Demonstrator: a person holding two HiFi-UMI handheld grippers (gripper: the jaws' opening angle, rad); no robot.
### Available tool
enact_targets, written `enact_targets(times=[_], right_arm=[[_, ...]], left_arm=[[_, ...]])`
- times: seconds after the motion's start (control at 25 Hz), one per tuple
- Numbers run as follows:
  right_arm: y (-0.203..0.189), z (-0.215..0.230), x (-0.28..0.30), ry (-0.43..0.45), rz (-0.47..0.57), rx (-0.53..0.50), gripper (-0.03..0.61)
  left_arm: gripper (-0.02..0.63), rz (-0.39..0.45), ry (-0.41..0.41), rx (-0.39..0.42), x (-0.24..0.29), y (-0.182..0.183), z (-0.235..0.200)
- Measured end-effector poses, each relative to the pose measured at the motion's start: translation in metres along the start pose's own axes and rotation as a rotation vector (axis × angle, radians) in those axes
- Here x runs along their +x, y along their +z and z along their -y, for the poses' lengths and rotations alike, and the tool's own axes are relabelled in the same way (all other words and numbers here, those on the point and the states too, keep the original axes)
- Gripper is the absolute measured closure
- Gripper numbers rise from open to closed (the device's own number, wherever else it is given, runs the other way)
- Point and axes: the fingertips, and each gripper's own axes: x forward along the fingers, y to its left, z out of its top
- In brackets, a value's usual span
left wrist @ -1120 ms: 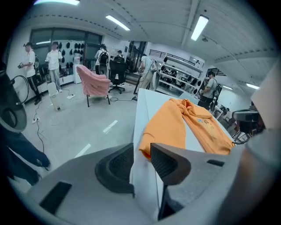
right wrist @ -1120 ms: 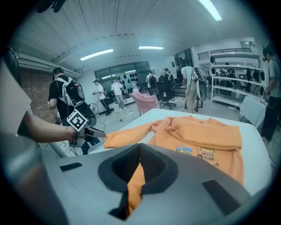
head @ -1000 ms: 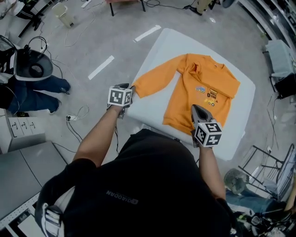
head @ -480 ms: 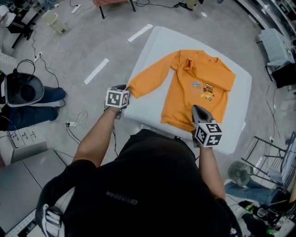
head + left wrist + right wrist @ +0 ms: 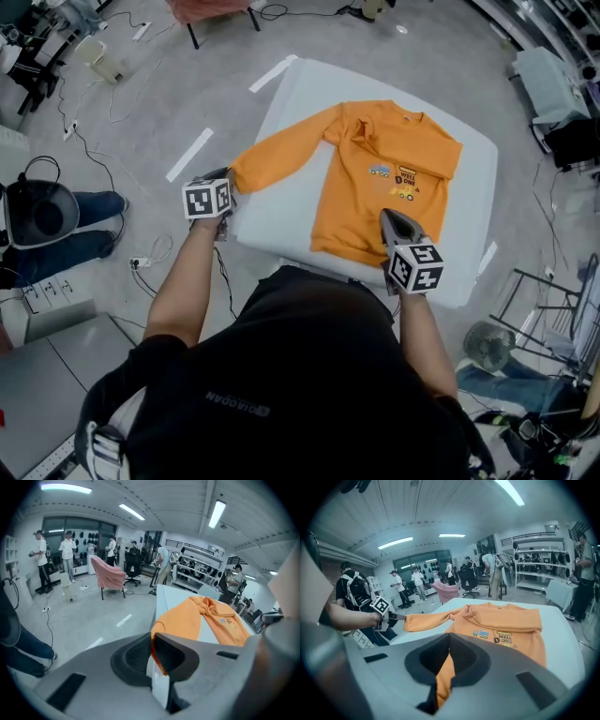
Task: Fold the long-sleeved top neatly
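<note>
Sweatshirt (image 5: 384, 173), orange, front-up on white tabletop (image 5: 281, 211) mid-frame, cuff (image 5: 240, 176) clamped in just-closed fingers (image 5: 174, 654) of left gripper (image 5: 226, 186) at left edge, hem (image 5: 347, 249) pinched in shut fingers (image 5: 476, 660) of right gripper (image 5: 385, 218) lower centre; likely soft, light, floppy, best gripped at cuffs, hem, shoulders.

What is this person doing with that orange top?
A person works an orange top, spread on a white table, with two hand-held grippers. The jaws of the left gripper have just closed on the cuff of the outstretched sleeve; the right gripper is shut on the hem. That sleeve is not yet folded in.
</note>
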Motion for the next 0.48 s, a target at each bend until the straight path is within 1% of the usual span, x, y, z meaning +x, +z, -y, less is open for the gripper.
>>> enact_targets(times=[0.12, 0.2, 0.36, 0.48], right_arm=[[0.001, 0.007, -0.006, 0.000, 0.010, 0.003, 0.574], [0.001, 0.011, -0.010, -0.001, 0.015, 0.004, 0.574], [0.001, 0.020, -0.018, -0.009, 0.020, -0.004, 0.574], [0.000, 0.027, -0.023, -0.015, 0.027, -0.001, 0.574]], left_arm=[[0.589, 0.071, 0.041, 0.001, -0.014, 0.033, -0.012], [0.589, 0.109, 0.049, 0.014, -0.022, 0.057, -0.017], [0.591, 0.181, 0.028, 0.041, -0.040, 0.108, -0.016], [0.591, 0.220, -0.008, 0.067, -0.057, 0.144, -0.002]])
